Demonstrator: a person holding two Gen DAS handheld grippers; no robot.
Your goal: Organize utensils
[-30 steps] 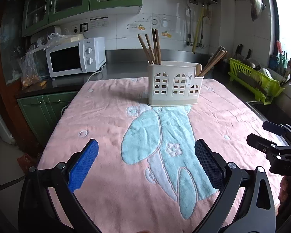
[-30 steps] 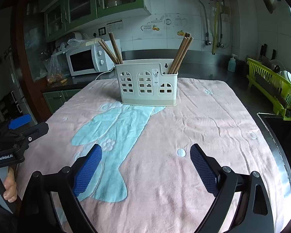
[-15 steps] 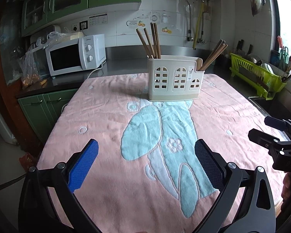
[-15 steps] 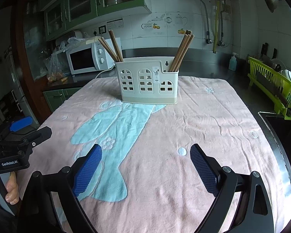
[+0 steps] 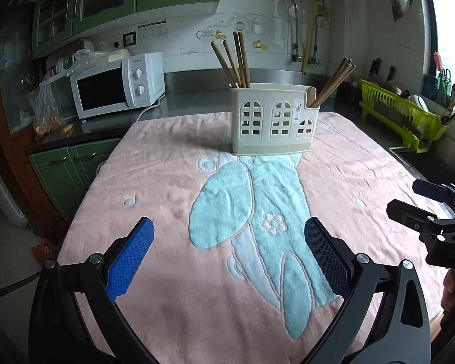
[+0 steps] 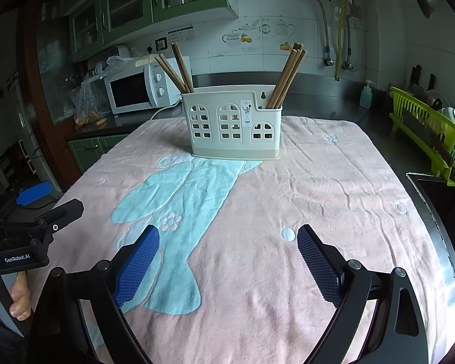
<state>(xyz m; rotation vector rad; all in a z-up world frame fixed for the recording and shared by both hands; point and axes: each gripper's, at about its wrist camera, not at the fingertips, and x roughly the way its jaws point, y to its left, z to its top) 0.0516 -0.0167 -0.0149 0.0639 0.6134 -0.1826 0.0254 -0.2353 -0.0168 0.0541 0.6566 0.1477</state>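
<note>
The cream utensil holder [image 5: 274, 121] with wooden chopsticks [image 5: 236, 59] at both ends stands near the table's far edge on the pink towel [image 5: 166, 182], well ahead of the left gripper [image 5: 229, 256] and right gripper [image 6: 227, 268], both spread empty and drawn slightly nearer than before.

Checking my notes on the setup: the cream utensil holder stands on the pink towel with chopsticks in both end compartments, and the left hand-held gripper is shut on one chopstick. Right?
Not quite. The left hand-held gripper is open and holds nothing, as the left wrist view shows. The rest stands: the cream utensil holder is on the pink towel, with chopsticks in both end compartments.
</note>
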